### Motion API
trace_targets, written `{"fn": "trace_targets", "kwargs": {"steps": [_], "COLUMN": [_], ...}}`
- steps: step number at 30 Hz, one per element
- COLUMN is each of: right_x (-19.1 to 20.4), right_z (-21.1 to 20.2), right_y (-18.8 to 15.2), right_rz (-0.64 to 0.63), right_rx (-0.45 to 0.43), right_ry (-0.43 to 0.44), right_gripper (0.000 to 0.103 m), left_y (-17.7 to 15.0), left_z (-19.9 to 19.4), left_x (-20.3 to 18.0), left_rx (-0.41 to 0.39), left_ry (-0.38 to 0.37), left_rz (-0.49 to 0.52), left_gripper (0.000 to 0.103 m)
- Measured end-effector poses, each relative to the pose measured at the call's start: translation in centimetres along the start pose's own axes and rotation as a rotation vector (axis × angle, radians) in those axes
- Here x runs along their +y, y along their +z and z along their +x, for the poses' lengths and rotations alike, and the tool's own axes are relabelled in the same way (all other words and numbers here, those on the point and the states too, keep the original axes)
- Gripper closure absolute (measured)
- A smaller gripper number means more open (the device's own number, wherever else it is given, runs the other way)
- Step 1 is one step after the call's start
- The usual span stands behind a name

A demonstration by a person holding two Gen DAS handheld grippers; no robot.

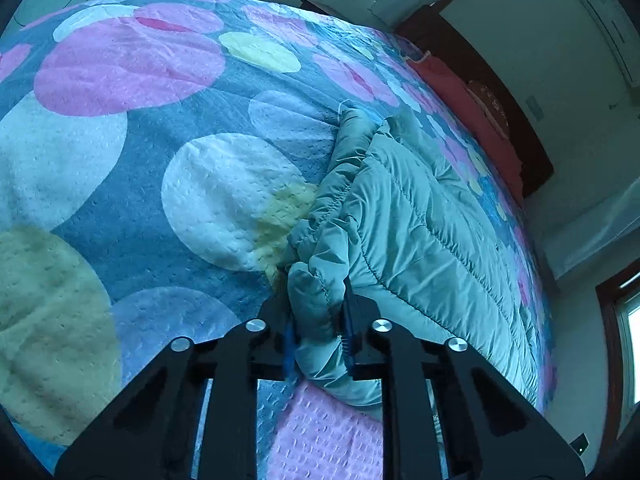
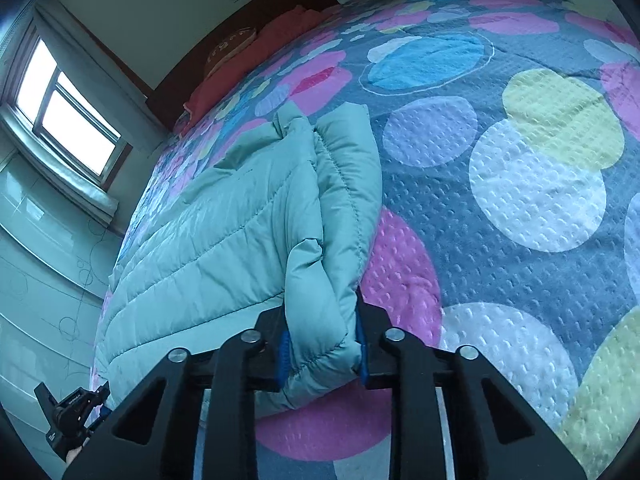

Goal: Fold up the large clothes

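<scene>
Teal quilted jacket point(image 1: 420, 216) on bedspread point(image 1: 160, 208) | left hand-held gripper point(image 1: 318, 316) clamps its edge | right hand-held gripper point(image 2: 322, 340) likewise

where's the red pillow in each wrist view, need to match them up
Left wrist: red pillow sits upper right, at the far edge of the dotted bedspread.
Right wrist: red pillow sits upper left of centre, against the dark headboard.
Shared landmark: the teal puffer jacket, clamped in both views.

Cool bluish daylight, blown-out window point(image 2: 68, 116), heavy fisheye bending, dark vignetted corners.
</scene>
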State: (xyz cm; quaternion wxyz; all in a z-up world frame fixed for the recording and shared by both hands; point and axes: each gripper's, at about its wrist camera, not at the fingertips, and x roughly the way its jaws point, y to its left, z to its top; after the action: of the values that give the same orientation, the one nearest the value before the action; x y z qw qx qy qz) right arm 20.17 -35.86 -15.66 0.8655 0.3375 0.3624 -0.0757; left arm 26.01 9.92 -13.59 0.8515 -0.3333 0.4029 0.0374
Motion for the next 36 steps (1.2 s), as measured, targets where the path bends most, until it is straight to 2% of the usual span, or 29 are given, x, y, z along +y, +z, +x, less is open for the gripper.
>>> {"fn": "trace_targets", "kwargs": {"steps": [2, 7, 21, 27, 30, 32, 36], "right_x": [0.4, 0.5, -3.3, -4.4, -4.7, -4.9, -5.3], "right_z": [-0.8, -3.3, -11.3, -12.9, -12.8, -13.1, -14.1], "right_y": [-0.1, -1.4, -10.4, -13.0, -13.0, -13.0, -12.6], "right_rz": [-0.019, -0.048, -0.012, -0.015, -0.006, 0.007, -0.019], "right_rx": [-0.014, -0.020, 0.066, 0.084, 0.090, 0.094, 0.067], "right_ry": [0.003, 0.009, 0.037, 0.043, 0.040, 0.027, -0.034], "right_gripper": [0.087, 0.088, 0.088, 0.087, 0.081, 0.074, 0.065], "left_y": [-0.1, -0.7, -8.0, -8.8, -8.8, -8.8, -8.9], "left_z": [-0.8, -3.4, -12.5, -13.3, -13.5, -14.0, -15.1], "left_x": [-0.1, 1.0, 8.9, 10.1, 10.0, 9.8, 10.3], "left_rx": [-0.009, -0.002, 0.065, 0.079, 0.074, 0.044, 0.020], "left_ry": [-0.003, -0.008, -0.006, 0.006, 0.054, 0.107, 0.167], "left_rz": [0.023, 0.039, -0.012, 0.018, 0.052, 0.091, 0.136], "left_gripper": [0.094, 0.095, 0.095, 0.093, 0.082, 0.068, 0.058]}}
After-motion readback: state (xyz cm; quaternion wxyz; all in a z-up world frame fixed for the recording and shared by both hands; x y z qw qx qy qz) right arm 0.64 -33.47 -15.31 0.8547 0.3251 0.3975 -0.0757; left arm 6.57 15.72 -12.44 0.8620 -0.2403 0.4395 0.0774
